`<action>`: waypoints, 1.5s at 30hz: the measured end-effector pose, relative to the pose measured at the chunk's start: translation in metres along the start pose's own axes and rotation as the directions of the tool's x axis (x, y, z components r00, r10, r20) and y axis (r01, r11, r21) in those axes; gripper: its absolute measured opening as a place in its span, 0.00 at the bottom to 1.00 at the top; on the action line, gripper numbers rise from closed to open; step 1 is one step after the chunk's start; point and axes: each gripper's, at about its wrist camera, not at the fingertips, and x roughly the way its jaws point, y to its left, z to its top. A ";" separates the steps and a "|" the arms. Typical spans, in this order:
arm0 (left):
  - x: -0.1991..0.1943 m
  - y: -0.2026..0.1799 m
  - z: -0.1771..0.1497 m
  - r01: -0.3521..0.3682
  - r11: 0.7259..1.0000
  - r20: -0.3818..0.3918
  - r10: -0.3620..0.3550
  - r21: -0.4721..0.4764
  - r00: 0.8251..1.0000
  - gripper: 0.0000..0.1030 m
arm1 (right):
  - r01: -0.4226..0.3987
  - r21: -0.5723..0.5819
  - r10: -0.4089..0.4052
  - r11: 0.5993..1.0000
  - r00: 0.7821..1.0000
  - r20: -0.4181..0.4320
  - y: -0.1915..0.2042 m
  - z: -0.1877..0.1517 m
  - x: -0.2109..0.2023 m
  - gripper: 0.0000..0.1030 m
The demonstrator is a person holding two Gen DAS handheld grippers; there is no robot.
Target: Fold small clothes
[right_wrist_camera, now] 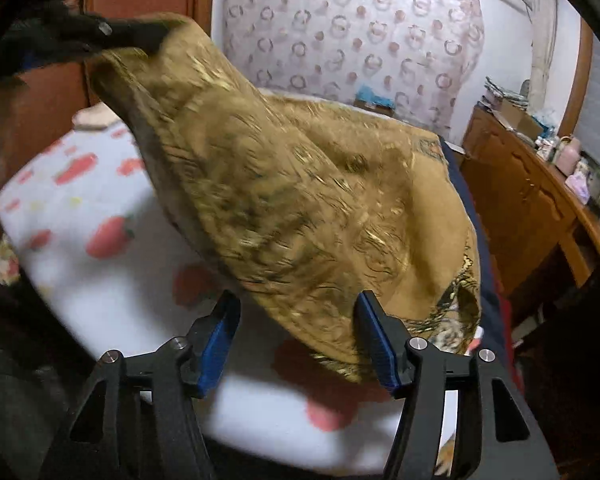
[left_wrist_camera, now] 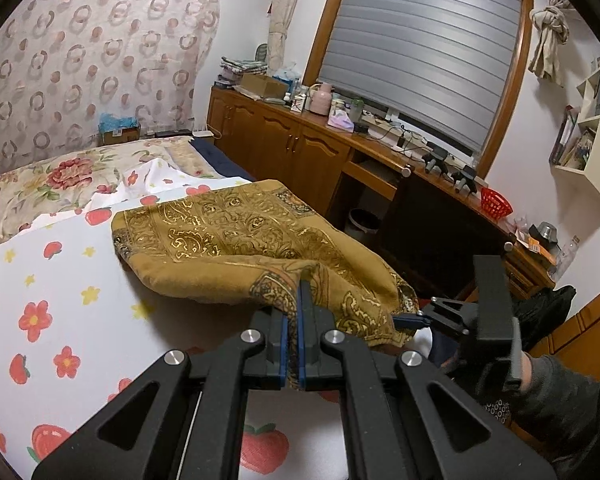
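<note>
A mustard cloth with gold paisley print [left_wrist_camera: 228,236] lies partly on the white strawberry-print sheet [left_wrist_camera: 60,280]. Its near edge is lifted, and my left gripper [left_wrist_camera: 296,292] is shut on that edge. In the right wrist view the same cloth [right_wrist_camera: 300,184] hangs, blurred, from the left gripper [right_wrist_camera: 112,36] at the top left. My right gripper [right_wrist_camera: 298,300] is open. The cloth's lower edge hangs between its blue pads [right_wrist_camera: 216,340], closer to the right-hand one. The right gripper [left_wrist_camera: 410,322] also shows at the cloth's right corner in the left wrist view.
A floral quilt [left_wrist_camera: 60,176] lies at the far end of the bed. Wooden cabinets [left_wrist_camera: 284,148] with clutter on top run along the right under a shuttered window [left_wrist_camera: 420,48]. A red basket [left_wrist_camera: 496,202] stands on the desk. A person's dark sleeve [left_wrist_camera: 560,392] holds the right gripper.
</note>
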 end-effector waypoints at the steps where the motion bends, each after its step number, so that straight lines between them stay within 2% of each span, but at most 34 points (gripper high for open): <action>1: -0.001 0.000 0.000 -0.004 1.000 0.003 0.004 -0.001 1.000 0.03 | 0.013 -0.003 -0.013 1.000 1.000 0.002 -0.003 0.001 0.002 0.61; 4: -0.006 0.005 -0.001 -0.007 1.000 0.016 0.007 -0.014 1.000 0.03 | 0.061 0.014 -0.061 0.998 0.998 0.009 -0.016 0.006 0.002 0.60; 6: -0.009 0.006 -0.001 -0.009 1.000 0.021 0.010 -0.017 1.000 0.03 | 0.072 0.038 -0.073 0.997 0.997 0.011 -0.027 0.010 0.002 0.44; 8: -0.010 0.010 0.000 -0.014 1.000 0.023 0.014 -0.018 1.000 0.03 | 0.073 0.042 -0.074 0.996 0.997 0.013 -0.039 0.015 -0.002 0.18; 10: -0.010 0.013 -0.001 -0.027 0.999 0.025 0.027 -0.020 0.999 0.03 | 0.059 0.051 -0.061 0.997 0.997 0.039 -0.048 0.023 -0.007 0.09; 12: -0.011 0.017 0.000 -0.054 0.998 0.028 0.054 -0.017 0.998 0.03 | 0.052 0.046 -0.056 0.998 0.995 0.078 -0.054 0.035 -0.013 0.07; 17: -0.002 0.035 0.008 -0.097 0.995 0.028 0.098 -0.029 0.995 0.03 | 0.071 -0.017 -0.067 0.997 0.985 0.159 -0.064 0.085 -0.022 0.06; 21: 0.011 0.053 0.023 -0.129 0.992 0.034 0.129 -0.014 0.991 0.07 | 0.076 -0.055 -0.064 0.996 0.979 0.194 -0.072 0.132 -0.007 0.06; 26: 0.025 0.081 0.037 -0.134 0.990 0.013 0.134 -0.033 0.991 0.14 | 0.020 -0.035 -0.015 0.999 0.992 0.124 -0.085 0.175 0.046 0.06; 27: 0.028 0.089 0.040 -0.138 0.990 0.008 0.138 -0.041 0.990 0.18 | 0.015 -0.035 -0.011 0.999 0.994 0.111 -0.094 0.173 0.056 0.06; 29: 0.028 0.099 0.044 -0.148 0.988 0.016 0.149 -0.054 0.989 0.45 | 0.013 -0.038 -0.010 0.999 0.997 0.072 -0.097 0.185 0.079 0.06; 30: 0.027 0.104 0.045 -0.151 0.987 0.021 0.152 -0.060 0.988 0.51 | 0.010 -0.037 -0.008 0.999 0.999 0.049 -0.101 0.192 0.090 0.06; 31: 0.027 0.108 0.046 -0.151 0.986 0.024 0.153 -0.064 0.988 0.65 | 0.052 -0.022 -0.049 0.998 0.992 0.118 -0.102 0.203 0.098 0.06; 32: 0.027 0.113 0.046 -0.148 0.987 0.028 0.151 -0.069 0.988 0.71 | 0.043 -0.017 -0.041 0.999 0.994 0.105 -0.105 0.210 0.106 0.06; 34: 0.033 0.123 0.047 -0.158 0.985 0.010 0.159 -0.069 0.987 0.71 | 0.031 -0.011 -0.030 0.999 0.995 0.095 -0.111 0.219 0.110 0.07; 36: 0.046 0.131 0.045 -0.174 0.982 -0.025 0.172 -0.068 0.985 0.71 | 0.032 -0.001 -0.032 0.999 0.995 0.091 -0.111 0.226 0.106 0.15; 38: 0.059 0.139 0.044 -0.186 0.979 -0.061 0.182 -0.081 0.981 0.71 | 0.067 0.013 -0.068 0.998 0.992 0.103 -0.113 0.237 0.106 0.30; 39: 0.067 0.143 0.043 -0.190 0.978 -0.079 0.184 -0.086 0.980 0.71 | 0.084 0.019 -0.086 0.996 0.988 0.126 -0.115 0.241 0.102 0.32; 41: 0.081 0.151 0.042 -0.197 0.976 -0.111 0.186 -0.097 0.976 0.71 | 0.116 0.045 -0.122 0.992 0.978 0.169 -0.116 0.241 0.088 0.43; 43: 0.094 0.157 0.044 -0.198 0.975 -0.134 0.184 -0.101 0.974 0.71 | 0.109 0.050 -0.116 0.993 0.977 0.181 -0.120 0.241 0.071 0.45; 45: 0.104 0.160 0.046 -0.209 0.973 -0.154 0.193 -0.097 0.969 0.71 | 0.137 0.054 -0.145 0.989 0.973 0.182 -0.122 0.238 0.059 0.45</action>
